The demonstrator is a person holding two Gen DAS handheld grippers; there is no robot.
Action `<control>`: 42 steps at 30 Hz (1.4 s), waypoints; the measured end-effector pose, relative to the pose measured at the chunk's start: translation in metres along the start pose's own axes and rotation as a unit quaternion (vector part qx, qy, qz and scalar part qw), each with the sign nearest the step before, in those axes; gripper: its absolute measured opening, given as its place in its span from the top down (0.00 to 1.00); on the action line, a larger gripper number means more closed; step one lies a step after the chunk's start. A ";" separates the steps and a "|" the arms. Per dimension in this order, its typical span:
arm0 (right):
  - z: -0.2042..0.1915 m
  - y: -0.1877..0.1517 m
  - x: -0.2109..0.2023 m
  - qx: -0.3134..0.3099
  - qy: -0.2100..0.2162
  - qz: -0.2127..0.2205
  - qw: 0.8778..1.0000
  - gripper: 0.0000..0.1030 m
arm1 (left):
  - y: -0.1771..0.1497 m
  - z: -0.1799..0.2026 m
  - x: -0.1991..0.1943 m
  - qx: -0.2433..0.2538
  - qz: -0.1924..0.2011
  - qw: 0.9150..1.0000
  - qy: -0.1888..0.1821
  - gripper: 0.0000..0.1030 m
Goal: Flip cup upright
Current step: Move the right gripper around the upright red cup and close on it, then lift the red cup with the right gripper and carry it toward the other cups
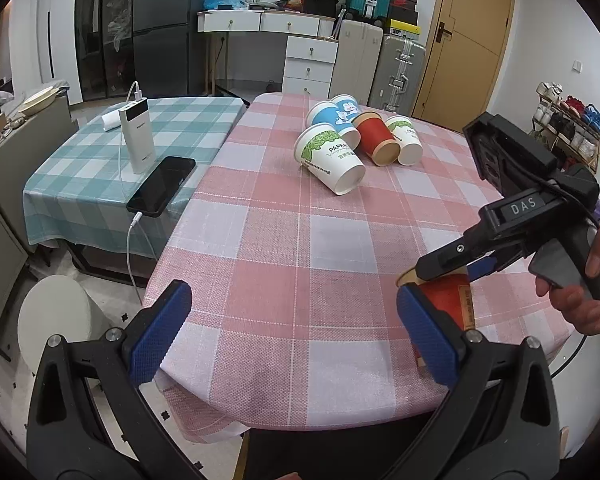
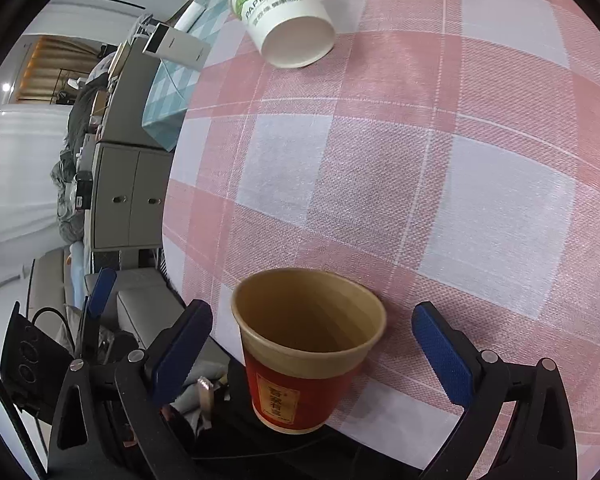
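Right hand-held gripper, jaws spread wide, brackets a red paper cup that stands upright with its tan mouth open; neither blue pad touches the cup wall, and a gap shows on both sides. In the left wrist view this same gripper is gripped by a person's hand and sits over the cup near the worktop's near right edge. Left hand-held gripper, likewise spread and holding nothing, hovers above the near edge of the pink-checked worktop, the red cup just beside its right pad. Well ahead of both grippers lies a cluster of five paper cups on their sides, the nearest a white cup with green print, its mouth turned toward the grippers. Farther left, on an adjoining green-checked worktop, stand a white power bank and a black phone.
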State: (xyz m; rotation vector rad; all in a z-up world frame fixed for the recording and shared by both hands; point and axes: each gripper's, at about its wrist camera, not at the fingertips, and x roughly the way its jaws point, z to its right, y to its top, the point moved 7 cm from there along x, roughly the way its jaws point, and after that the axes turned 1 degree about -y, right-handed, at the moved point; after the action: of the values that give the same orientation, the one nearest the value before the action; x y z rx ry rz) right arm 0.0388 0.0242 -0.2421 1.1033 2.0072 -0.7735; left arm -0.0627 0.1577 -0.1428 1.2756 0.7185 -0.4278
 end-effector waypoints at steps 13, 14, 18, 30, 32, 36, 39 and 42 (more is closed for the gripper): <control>0.001 -0.005 0.003 -0.018 -0.003 -0.013 1.000 0.33 | 0.005 0.003 -0.012 0.007 0.010 1.000 0.017 0.01; 0.000 -0.005 0.001 -0.021 -0.003 -0.010 1.000 0.33 | 0.006 0.004 -0.011 0.009 0.010 1.000 0.017 0.01; 0.004 -0.006 -0.006 -0.018 0.008 0.003 1.000 0.33 | 0.011 0.007 -0.017 0.015 0.014 1.000 0.021 0.01; 0.025 -0.010 -0.045 -0.014 0.031 0.062 0.997 0.33 | 0.029 0.029 -0.013 0.031 0.011 0.999 0.013 0.01; 0.032 -0.010 -0.058 -0.015 0.024 0.083 0.996 0.33 | 0.032 0.037 -0.008 0.039 0.008 0.999 0.010 0.01; 0.047 -0.004 -0.088 -0.036 -0.030 0.140 0.989 0.33 | 0.039 0.056 0.008 0.049 -0.006 0.999 -0.005 0.01; 0.057 0.002 -0.112 -0.049 -0.057 0.181 0.981 0.33 | 0.044 0.071 0.025 0.054 -0.020 0.998 -0.018 0.01; 0.067 0.009 -0.135 -0.065 -0.084 0.224 0.969 0.33 | 0.050 0.085 0.044 0.055 -0.034 0.998 -0.026 0.01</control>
State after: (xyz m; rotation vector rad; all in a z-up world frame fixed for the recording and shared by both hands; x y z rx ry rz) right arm 0.1187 -0.0836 -0.1726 1.3032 1.5608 -0.4725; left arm 0.0220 0.0932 -0.1274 1.3412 0.7037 -0.5609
